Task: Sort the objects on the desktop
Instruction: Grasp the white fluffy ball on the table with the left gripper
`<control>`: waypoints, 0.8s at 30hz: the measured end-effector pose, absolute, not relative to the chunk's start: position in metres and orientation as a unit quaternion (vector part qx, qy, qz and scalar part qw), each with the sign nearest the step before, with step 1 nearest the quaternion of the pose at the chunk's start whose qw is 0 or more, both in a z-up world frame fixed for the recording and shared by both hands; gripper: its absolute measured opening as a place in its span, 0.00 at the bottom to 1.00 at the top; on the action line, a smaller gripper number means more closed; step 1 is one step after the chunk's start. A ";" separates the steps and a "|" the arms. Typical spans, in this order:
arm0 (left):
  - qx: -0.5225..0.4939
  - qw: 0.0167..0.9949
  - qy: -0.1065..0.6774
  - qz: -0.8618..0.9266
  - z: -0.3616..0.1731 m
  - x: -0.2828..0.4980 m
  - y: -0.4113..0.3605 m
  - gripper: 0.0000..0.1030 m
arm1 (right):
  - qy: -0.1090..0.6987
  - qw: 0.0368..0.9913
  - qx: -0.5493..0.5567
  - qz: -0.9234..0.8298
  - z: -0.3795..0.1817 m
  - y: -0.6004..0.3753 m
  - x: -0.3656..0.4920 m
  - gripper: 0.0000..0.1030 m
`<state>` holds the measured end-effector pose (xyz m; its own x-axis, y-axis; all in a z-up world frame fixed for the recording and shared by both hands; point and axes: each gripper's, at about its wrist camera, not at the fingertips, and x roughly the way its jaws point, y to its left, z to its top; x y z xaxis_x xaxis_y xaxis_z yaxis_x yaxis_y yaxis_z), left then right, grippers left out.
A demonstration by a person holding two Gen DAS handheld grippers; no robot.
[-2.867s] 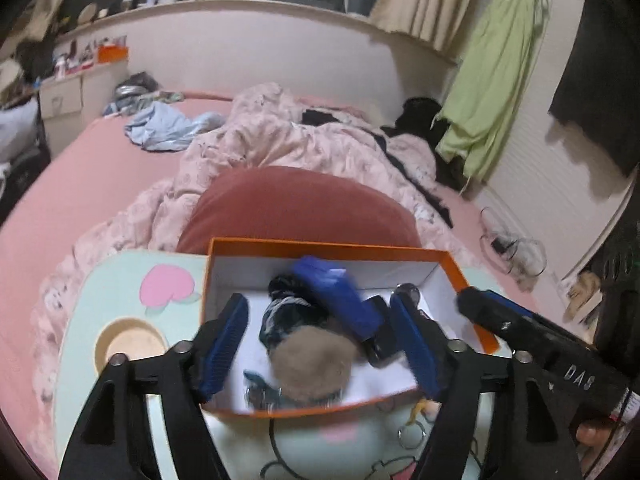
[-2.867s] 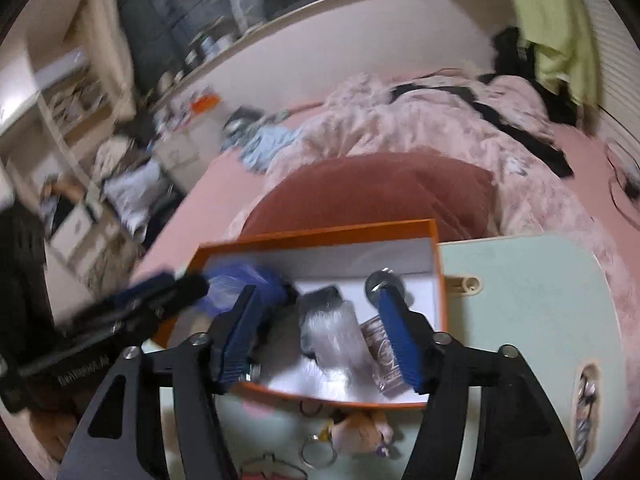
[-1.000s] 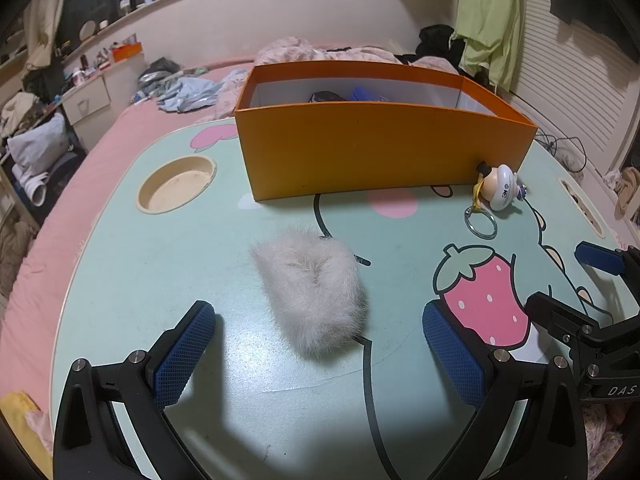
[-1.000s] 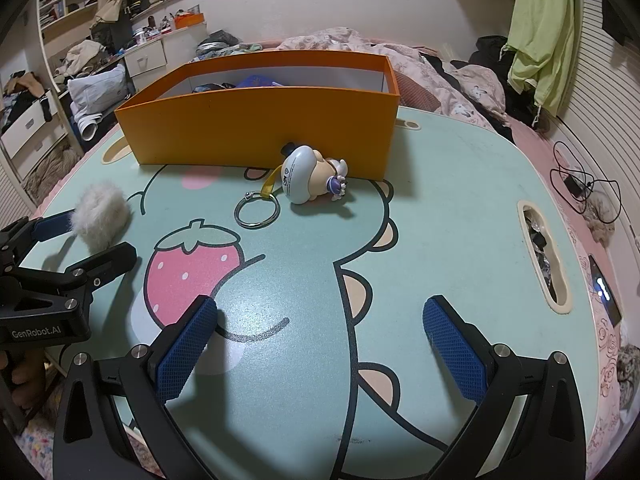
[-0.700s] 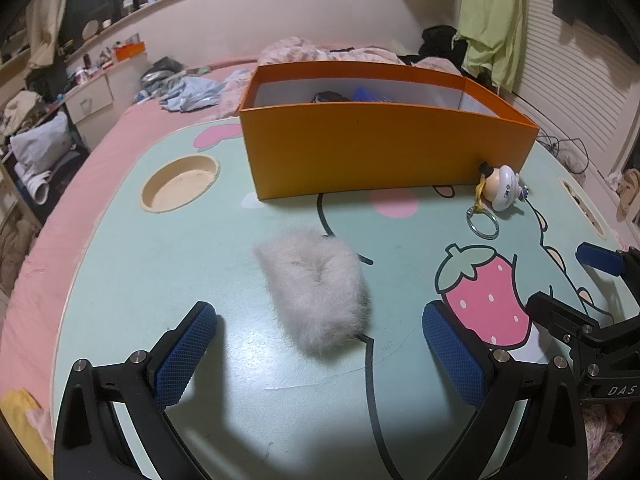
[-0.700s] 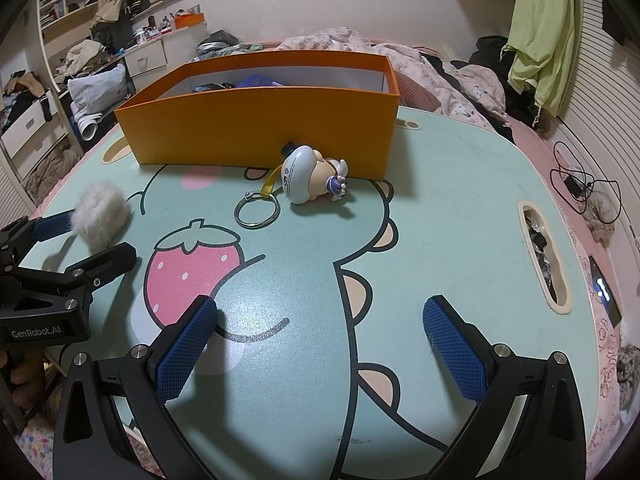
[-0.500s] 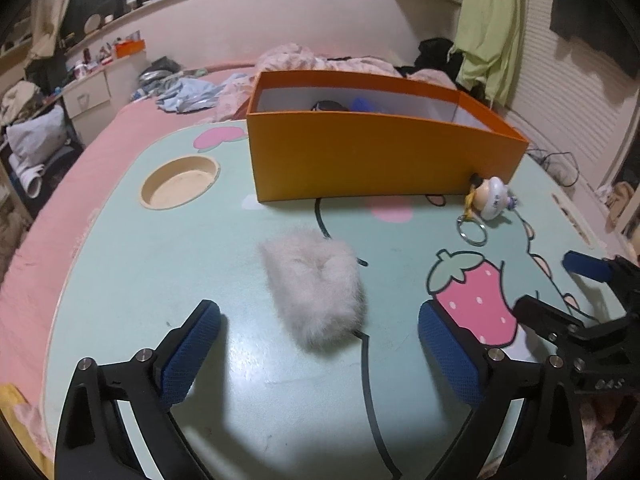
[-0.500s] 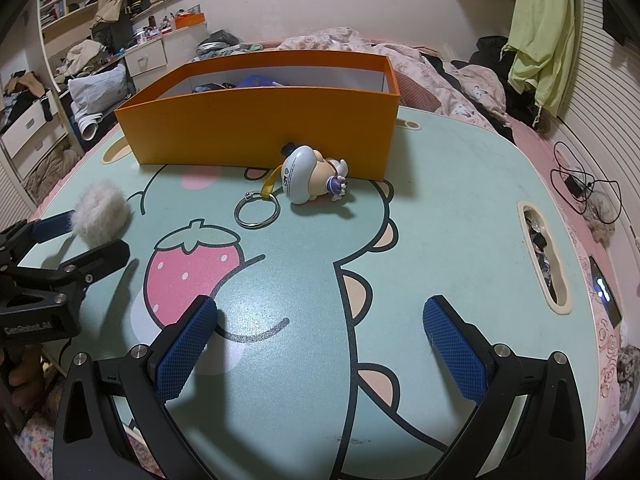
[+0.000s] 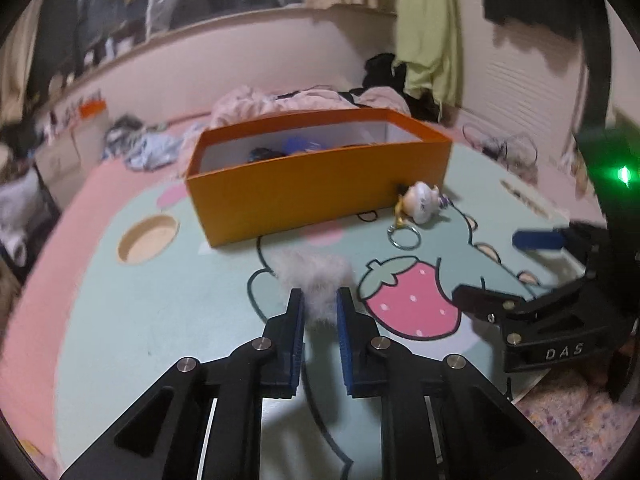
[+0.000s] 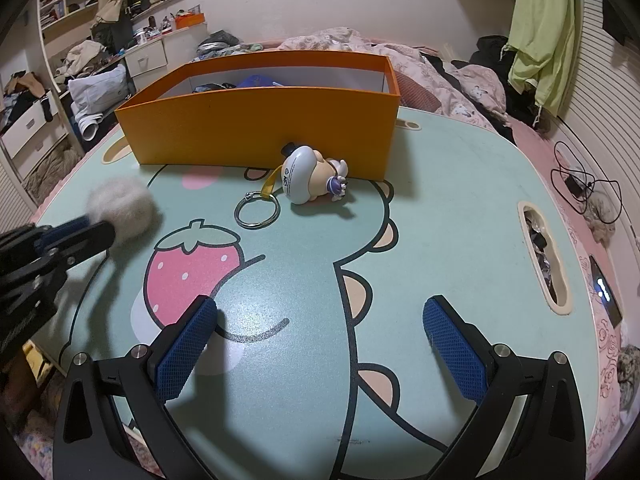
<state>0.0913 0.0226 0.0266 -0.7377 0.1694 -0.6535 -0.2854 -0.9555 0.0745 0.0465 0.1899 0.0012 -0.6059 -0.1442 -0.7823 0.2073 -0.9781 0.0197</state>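
Left jaws clamped on fluffy pompom, just above counter. Right jaws spread wide, empty. Several items already inside orange box. Left to sort: pompom, figurine keychain beside box.

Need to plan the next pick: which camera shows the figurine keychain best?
The right wrist view: the figurine keychain lies sharp and near centre, strap and ring plain, beside the orange box. The left wrist view shows it small, blurred, off right.
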 end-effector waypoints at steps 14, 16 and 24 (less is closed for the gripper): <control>-0.373 0.119 0.092 0.915 0.018 0.080 0.026 0.74 | 0.036 0.098 0.433 -0.895 0.001 0.190 0.046 1.00; -0.369 0.134 0.102 0.914 0.021 0.081 0.031 0.73 | 0.036 0.098 0.433 -0.895 0.001 0.190 0.046 1.00; -0.385 0.176 0.072 0.903 0.015 0.074 0.030 0.23 | 0.031 0.088 0.432 -0.897 0.002 0.194 0.044 1.00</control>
